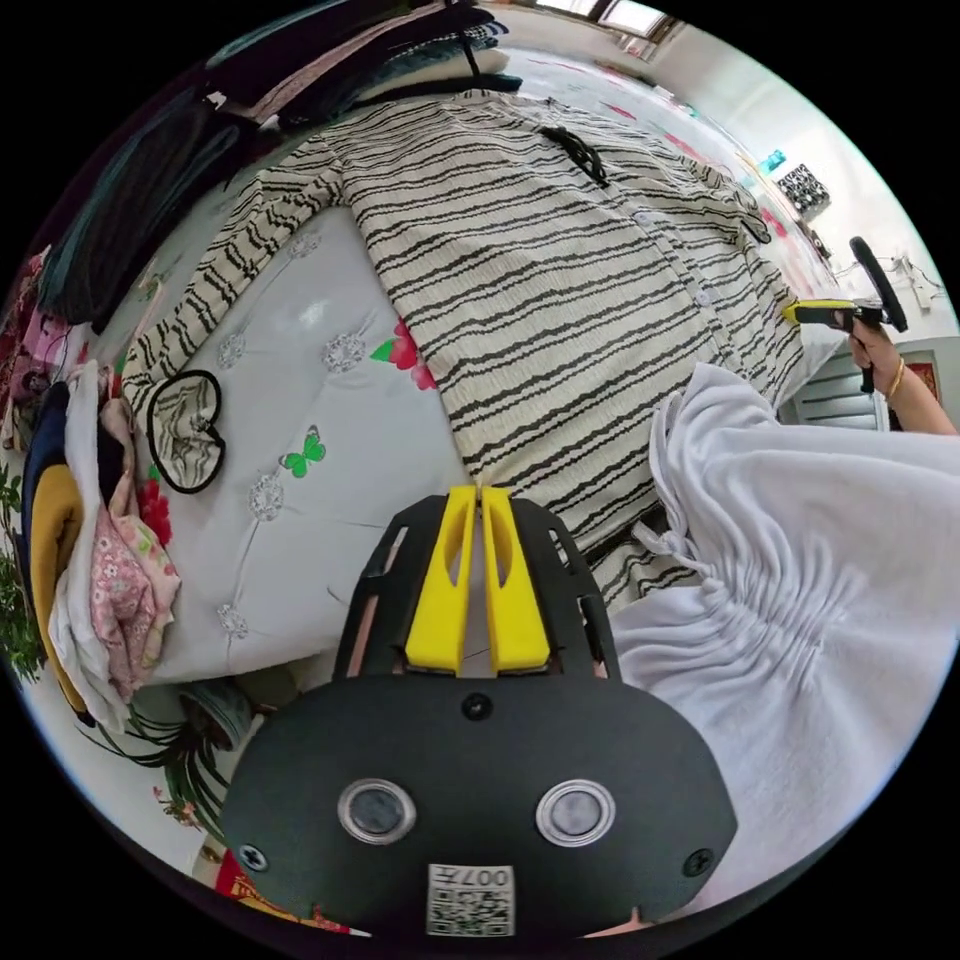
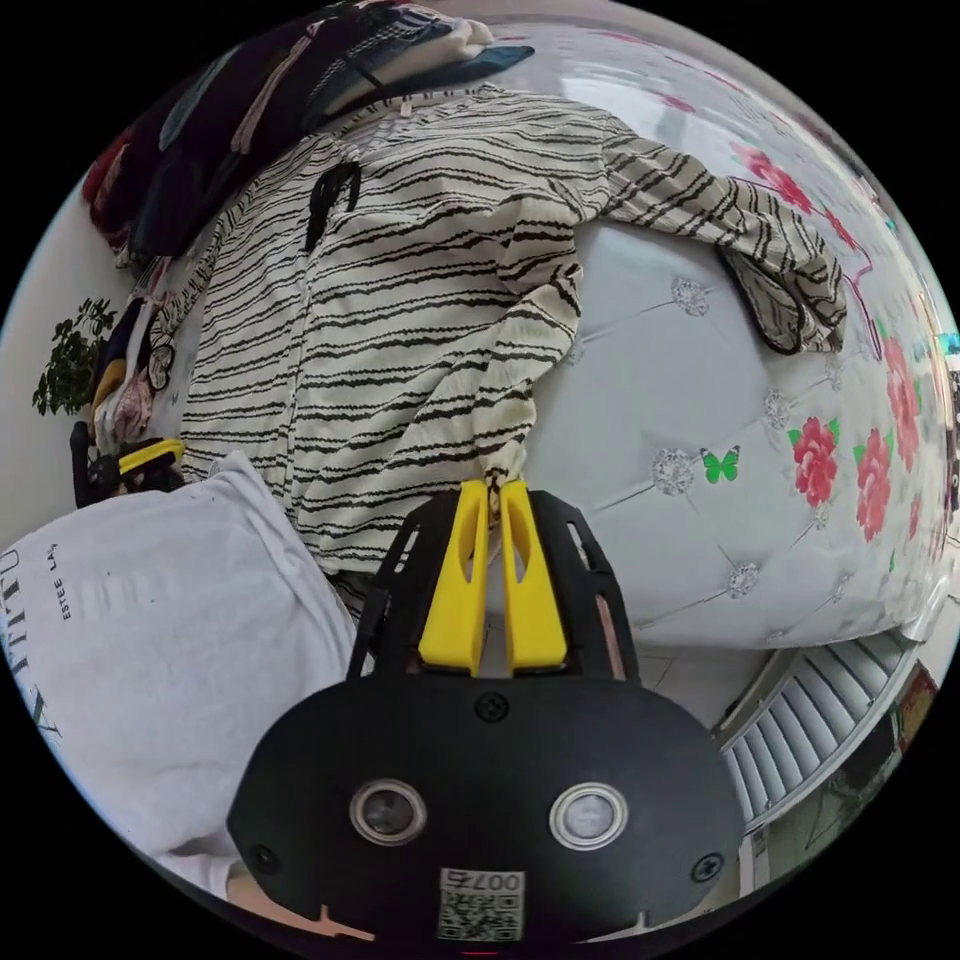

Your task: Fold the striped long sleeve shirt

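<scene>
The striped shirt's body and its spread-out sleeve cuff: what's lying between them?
In the left gripper view, bare quilted bedcover with printed flowers and a green butterfly lies between the striped shirt and its cuff.

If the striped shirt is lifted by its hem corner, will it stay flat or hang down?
The striped shirt would probably hang limp: its fabric already bunches at the right gripper. It looks light, as a thin crinkled knit. The loose sleeve would likely trail over the bed.
</scene>
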`<action>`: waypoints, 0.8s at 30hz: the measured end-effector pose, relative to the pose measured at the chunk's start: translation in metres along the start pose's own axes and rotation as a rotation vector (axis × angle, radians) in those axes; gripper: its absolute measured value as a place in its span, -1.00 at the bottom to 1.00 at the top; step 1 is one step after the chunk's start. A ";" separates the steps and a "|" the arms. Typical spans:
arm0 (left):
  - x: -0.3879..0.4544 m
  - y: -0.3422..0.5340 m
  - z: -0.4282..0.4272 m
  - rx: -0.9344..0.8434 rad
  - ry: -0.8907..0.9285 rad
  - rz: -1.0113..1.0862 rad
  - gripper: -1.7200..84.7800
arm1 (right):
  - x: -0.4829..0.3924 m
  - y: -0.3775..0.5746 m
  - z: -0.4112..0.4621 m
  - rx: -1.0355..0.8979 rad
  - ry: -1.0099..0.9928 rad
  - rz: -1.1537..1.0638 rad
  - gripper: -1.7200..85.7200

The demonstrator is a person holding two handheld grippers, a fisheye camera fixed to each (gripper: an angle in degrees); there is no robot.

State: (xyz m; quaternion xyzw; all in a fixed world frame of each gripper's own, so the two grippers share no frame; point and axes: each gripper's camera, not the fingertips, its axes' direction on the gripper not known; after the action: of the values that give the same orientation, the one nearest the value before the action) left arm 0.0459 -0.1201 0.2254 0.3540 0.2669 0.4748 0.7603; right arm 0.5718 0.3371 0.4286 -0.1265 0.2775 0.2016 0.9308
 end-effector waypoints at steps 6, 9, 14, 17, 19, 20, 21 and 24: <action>-0.040 0.032 -0.014 0.123 0.181 -0.248 -0.94 | -0.012 0.061 -0.030 0.158 0.133 -0.021 -0.90; -0.032 0.049 -0.018 0.142 0.139 -0.282 -0.80 | -0.002 0.073 -0.021 0.199 0.140 0.013 -0.85; -0.003 0.052 -0.005 0.102 0.146 -0.299 -0.73 | -0.002 0.064 0.014 0.124 0.128 -0.048 -0.81; 0.016 0.044 -0.004 0.085 -0.059 -0.277 -0.78 | -0.009 0.078 0.023 0.217 0.215 -0.112 -0.85; 0.021 0.036 -0.005 0.047 -0.107 -0.243 -0.83 | -0.001 0.081 0.021 0.244 0.169 -0.073 -0.87; 0.020 0.033 -0.006 0.033 -0.111 -0.238 -0.87 | 0.007 0.078 0.019 0.227 0.137 -0.065 -0.90; 0.016 0.028 -0.008 0.013 -0.095 -0.226 -0.95 | 0.014 0.071 0.016 0.171 0.132 -0.069 -0.92; 0.002 0.022 -0.027 0.029 -0.049 -0.252 -0.97 | 0.024 0.061 -0.005 0.102 -0.006 -0.186 -0.95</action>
State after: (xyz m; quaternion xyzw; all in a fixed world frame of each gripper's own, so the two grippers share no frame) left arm 0.0145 -0.1039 0.2264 0.3402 0.2973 0.3629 0.8150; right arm 0.5607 0.3973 0.4035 -0.1037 0.2717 0.1004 0.9515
